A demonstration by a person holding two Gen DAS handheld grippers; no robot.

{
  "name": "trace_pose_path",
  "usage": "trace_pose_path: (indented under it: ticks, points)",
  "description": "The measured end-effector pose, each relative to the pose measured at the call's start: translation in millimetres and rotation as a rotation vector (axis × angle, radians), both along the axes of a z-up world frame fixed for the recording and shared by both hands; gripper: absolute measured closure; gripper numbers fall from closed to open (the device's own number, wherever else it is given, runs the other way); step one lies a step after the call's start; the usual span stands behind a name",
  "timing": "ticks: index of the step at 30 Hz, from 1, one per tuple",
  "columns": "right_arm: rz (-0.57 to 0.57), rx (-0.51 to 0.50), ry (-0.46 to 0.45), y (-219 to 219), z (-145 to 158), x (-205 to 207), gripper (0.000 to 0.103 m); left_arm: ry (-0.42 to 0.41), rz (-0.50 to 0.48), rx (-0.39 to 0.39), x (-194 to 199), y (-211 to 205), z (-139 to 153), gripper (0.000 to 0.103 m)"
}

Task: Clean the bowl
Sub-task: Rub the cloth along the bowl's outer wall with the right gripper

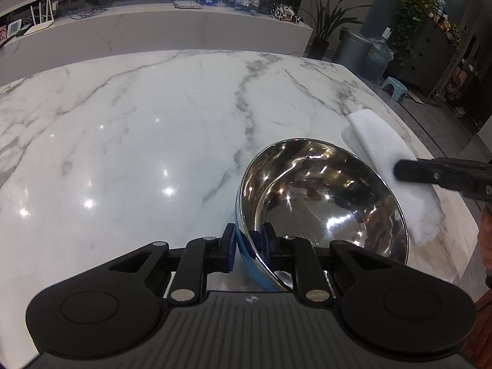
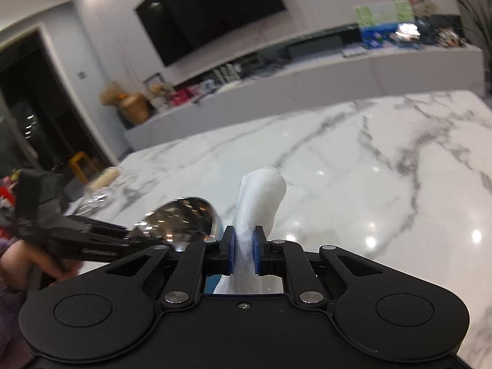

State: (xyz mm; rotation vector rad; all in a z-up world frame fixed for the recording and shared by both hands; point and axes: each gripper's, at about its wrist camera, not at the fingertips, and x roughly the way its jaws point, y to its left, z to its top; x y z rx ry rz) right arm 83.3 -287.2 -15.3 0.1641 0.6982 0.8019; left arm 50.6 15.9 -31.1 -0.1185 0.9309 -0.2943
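Observation:
A steel bowl with a blue outside sits tilted on the marble table. My left gripper is shut on its near rim, one pad outside and one inside. My right gripper is shut on a folded white cloth, which sticks up between its pads. In the left wrist view the cloth lies just right of the bowl, with a right gripper finger over it. In the right wrist view the bowl is to the left, held by the left gripper.
The marble table spreads wide to the left and ahead. A low white shelf with clutter runs behind it. A plant, a grey bin and a small blue stool stand past the table's far right corner.

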Motion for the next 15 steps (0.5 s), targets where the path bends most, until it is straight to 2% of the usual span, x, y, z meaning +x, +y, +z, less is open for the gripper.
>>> trace_pose_path:
  ticks: [6,11,15]
  points:
    - [0.123,-0.111,-0.032,19,-5,-11,0.092,0.0,0.0,-0.001,1,1,0,0.087]
    - [0.177,-0.2,-0.031,35,-14,-17,0.092,0.003,0.001,-0.001,-1,2,1,0.087]
    - [0.203,-0.259,-0.026,49,-23,-19,0.092,0.049,0.011,-0.027,-1,2,-2,0.076]
